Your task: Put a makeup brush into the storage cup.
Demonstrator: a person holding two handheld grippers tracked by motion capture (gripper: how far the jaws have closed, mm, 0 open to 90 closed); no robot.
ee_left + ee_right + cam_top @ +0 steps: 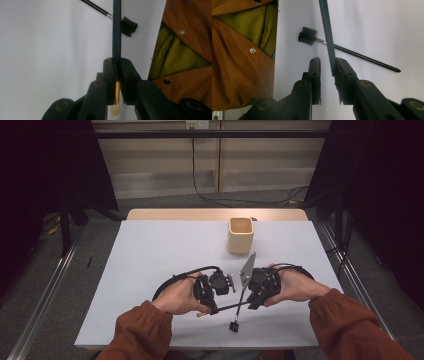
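Left gripper [116, 65] clenched on long dark slim brush handle [116, 30]. Handle's far end lies between right gripper [327, 65] jaws, touching one pad; grasp incomplete.

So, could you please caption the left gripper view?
Left gripper clamps a dark stick above a small comb brush.
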